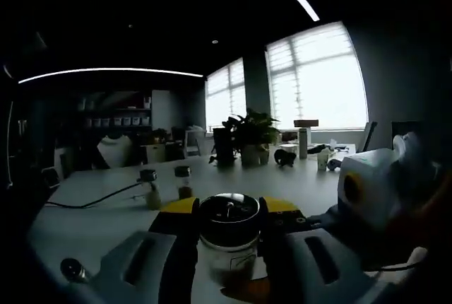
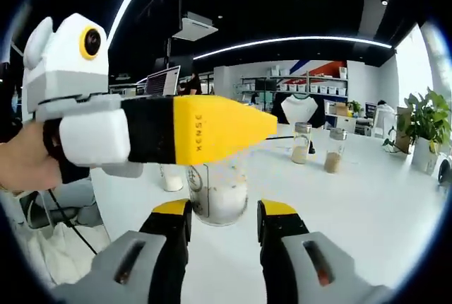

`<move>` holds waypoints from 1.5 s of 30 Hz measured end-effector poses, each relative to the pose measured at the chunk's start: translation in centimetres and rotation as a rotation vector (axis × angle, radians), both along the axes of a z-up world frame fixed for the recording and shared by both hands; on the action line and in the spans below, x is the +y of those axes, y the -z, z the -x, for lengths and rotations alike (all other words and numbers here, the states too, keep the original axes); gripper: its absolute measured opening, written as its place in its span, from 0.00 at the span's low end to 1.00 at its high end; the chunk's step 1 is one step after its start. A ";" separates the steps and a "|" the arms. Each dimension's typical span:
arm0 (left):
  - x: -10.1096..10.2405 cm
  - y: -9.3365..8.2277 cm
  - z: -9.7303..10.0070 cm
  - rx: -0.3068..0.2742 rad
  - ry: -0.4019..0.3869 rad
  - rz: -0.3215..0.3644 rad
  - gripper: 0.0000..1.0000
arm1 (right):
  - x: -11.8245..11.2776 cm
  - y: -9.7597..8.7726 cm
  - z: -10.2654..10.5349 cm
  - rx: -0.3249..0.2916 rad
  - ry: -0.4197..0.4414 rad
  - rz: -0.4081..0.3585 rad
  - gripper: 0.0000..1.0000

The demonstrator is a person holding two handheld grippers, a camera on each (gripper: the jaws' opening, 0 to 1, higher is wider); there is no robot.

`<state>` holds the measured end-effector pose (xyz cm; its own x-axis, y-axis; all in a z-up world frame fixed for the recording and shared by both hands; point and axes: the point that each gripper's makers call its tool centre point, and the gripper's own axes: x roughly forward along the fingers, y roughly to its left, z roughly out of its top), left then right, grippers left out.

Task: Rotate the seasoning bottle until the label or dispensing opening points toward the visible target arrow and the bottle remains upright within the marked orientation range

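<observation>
The seasoning bottle (image 1: 227, 237) is a clear jar with a black cap and pale powder inside, standing upright on the white table (image 1: 99, 223). My left gripper (image 1: 229, 208) is shut on its cap, one yellow-tipped jaw on each side. In the right gripper view the left gripper (image 2: 265, 126) reaches in from the left over the top of the bottle (image 2: 219, 194). My right gripper (image 2: 224, 212) is open, low on the table, with the bottle's base just ahead of its tips. Its white body (image 1: 374, 187) shows at the right of the left gripper view.
Two small capped jars (image 1: 148, 187) (image 1: 183, 181) stand further back, also seen as jars (image 2: 301, 141) (image 2: 334, 150). A white bottle (image 2: 171, 177) stands behind the held one. A potted plant (image 1: 251, 134), a black cable (image 1: 92, 201) and a hand (image 2: 28, 166) are in view.
</observation>
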<state>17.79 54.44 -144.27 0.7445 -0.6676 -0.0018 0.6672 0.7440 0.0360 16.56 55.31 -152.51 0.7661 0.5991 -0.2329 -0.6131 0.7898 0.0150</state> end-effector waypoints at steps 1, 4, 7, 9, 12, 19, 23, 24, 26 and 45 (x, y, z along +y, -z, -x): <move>0.2 0.0 -0.1 -0.001 -0.003 0.000 0.35 | -0.1 0.0 0.0 -0.001 0.000 -0.003 0.39; 1.0 0.4 -0.7 -0.001 -0.026 -0.007 0.35 | -0.8 0.1 0.2 0.003 0.008 -0.002 0.43; 1.7 0.9 -1.1 0.005 -0.040 -0.011 0.35 | -1.7 0.2 0.2 0.008 0.014 0.000 0.45; 2.2 1.4 -1.3 0.016 -0.052 -0.022 0.35 | -2.2 0.5 0.1 0.016 0.022 0.004 0.47; 2.9 2.2 -1.6 0.019 -0.067 -0.032 0.35 | -2.8 0.8 0.0 0.035 0.031 0.003 0.51; 4.8 4.1 -2.5 0.051 -0.110 -0.011 0.35 | -4.1 0.2 -0.3 0.027 0.042 -0.008 0.62; 5.8 4.9 -3.0 0.054 -0.123 0.011 0.35 | -4.6 0.0 -0.5 0.020 0.049 -0.009 0.66; 5.9 5.1 -3.2 0.054 -0.127 0.011 0.35 | -4.8 -0.1 -0.5 0.017 0.051 -0.010 0.66; 6.4 5.7 -3.6 0.061 -0.133 0.006 0.35 | -5.1 -0.2 -0.5 0.012 0.055 -0.006 0.66; 9.0 9.3 -6.2 0.096 -0.192 0.010 0.35 | -6.1 0.3 -0.6 0.024 0.067 0.036 0.60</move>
